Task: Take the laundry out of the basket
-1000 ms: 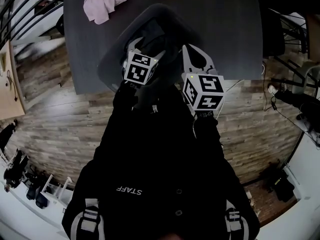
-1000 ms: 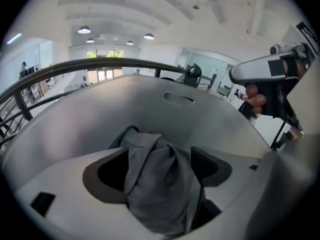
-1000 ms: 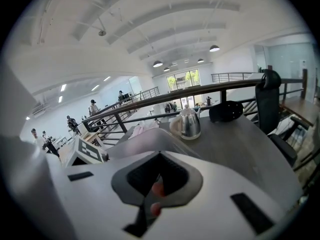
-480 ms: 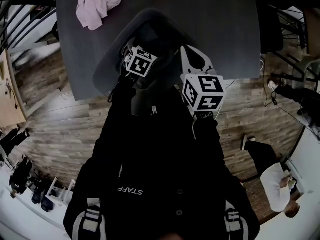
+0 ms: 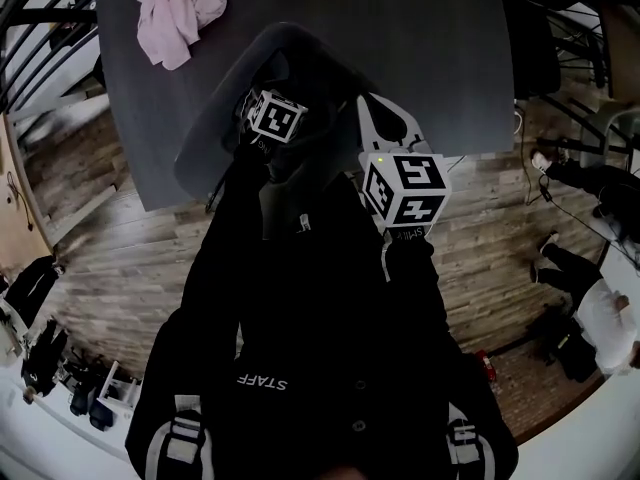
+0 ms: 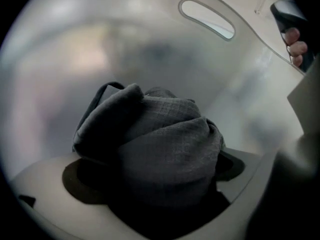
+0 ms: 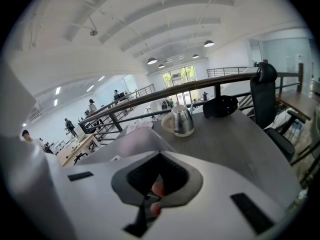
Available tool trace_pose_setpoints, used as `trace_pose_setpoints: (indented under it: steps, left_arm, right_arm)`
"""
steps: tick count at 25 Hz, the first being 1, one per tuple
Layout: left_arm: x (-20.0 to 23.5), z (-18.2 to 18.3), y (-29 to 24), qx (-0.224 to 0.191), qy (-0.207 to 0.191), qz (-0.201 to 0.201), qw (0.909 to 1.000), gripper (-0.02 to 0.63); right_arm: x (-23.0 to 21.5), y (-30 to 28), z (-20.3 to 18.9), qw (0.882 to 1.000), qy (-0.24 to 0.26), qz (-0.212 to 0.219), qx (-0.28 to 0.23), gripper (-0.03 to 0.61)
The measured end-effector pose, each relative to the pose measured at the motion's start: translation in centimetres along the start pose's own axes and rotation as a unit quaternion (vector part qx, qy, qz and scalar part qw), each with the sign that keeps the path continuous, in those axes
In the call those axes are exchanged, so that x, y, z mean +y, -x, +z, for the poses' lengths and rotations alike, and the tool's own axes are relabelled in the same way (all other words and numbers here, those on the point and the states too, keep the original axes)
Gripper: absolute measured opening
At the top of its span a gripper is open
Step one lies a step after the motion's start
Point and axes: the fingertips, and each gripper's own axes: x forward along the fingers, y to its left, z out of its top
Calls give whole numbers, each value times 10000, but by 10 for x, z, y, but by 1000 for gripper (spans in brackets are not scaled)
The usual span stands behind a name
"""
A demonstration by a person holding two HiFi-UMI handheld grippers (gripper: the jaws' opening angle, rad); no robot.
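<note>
A grey plastic laundry basket (image 5: 205, 128) stands at the near edge of the dark table (image 5: 440, 58). My left gripper (image 5: 277, 118) reaches down inside it. In the left gripper view its jaws (image 6: 152, 173) stand wide apart, with a bunched dark grey cloth (image 6: 160, 139) lying between and over them, not pinched. The basket's wall (image 6: 125, 44) and handle slot (image 6: 207, 19) rise behind. My right gripper (image 5: 378, 103) sits at the basket's right rim with its jaws together, apparently on the rim (image 7: 132, 140). A pink garment (image 5: 175, 13) lies on the table's far left.
A metal kettle (image 7: 180, 120) and a dark rounded object (image 7: 220, 105) stand at the table's far side. A black chair (image 7: 262, 91) is at the table's right end, with a railing behind it. Wood floor surrounds the table, and people are on it at the right.
My left gripper has gone a little further into the basket. The right gripper has stayed at the rim. The head view has shifted slightly.
</note>
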Motion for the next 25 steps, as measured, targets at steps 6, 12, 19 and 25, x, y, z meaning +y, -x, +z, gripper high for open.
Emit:
trace_pose_setpoints:
  steps: [6, 12, 19, 25]
  left_arm:
    - [1, 2, -9, 169, -35, 17, 9998, 584]
    - [0, 0, -4, 396, 47, 23, 9992, 500]
    - [-9, -2, 15, 31, 608, -26, 9981, 368]
    - [-25, 3, 64, -306, 831, 86, 9960, 353]
  right_arm:
    - [-9, 4, -3, 10000, -82, -37, 25, 14]
    - [-11, 9, -5, 9999, -162, -35, -3, 14]
    - [-4, 23, -2, 9998, -127, -21, -154, 14]
    - [6, 46, 1, 9993, -104, 8, -364, 14]
